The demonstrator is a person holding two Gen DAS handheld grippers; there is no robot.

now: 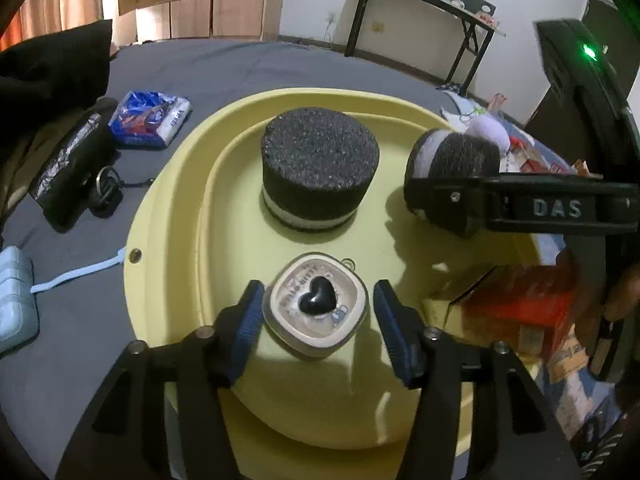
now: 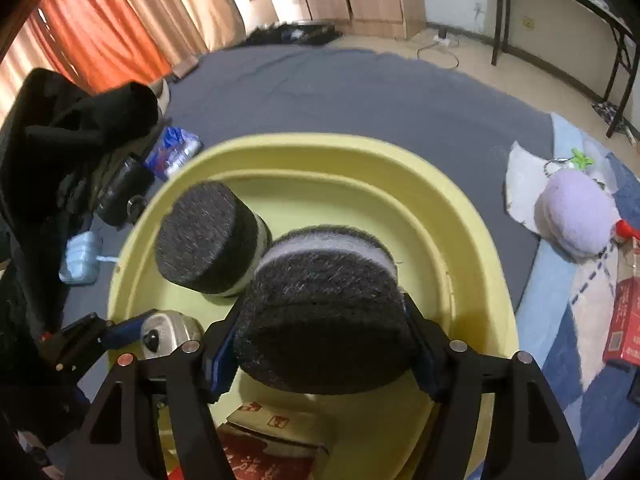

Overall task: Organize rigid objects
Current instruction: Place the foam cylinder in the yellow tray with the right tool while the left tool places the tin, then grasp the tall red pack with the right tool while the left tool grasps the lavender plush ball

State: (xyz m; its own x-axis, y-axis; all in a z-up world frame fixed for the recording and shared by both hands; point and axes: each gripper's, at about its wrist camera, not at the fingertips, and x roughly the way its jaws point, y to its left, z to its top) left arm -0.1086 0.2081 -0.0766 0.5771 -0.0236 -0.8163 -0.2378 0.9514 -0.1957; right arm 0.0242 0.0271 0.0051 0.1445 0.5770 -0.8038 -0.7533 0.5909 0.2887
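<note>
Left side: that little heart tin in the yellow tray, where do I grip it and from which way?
Grip the heart tin across its two opposite flat sides, coming from the near edge of the yellow tray, as the left gripper already does. Its jaws are open and straddle it. The tin lies flat with rounded corners, so the straight sides probably give the surest contact.

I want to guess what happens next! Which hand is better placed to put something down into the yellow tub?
Probably the right gripper: it is shut on the black sponge over the yellow tub. The left gripper is open around the heart tin.
</note>
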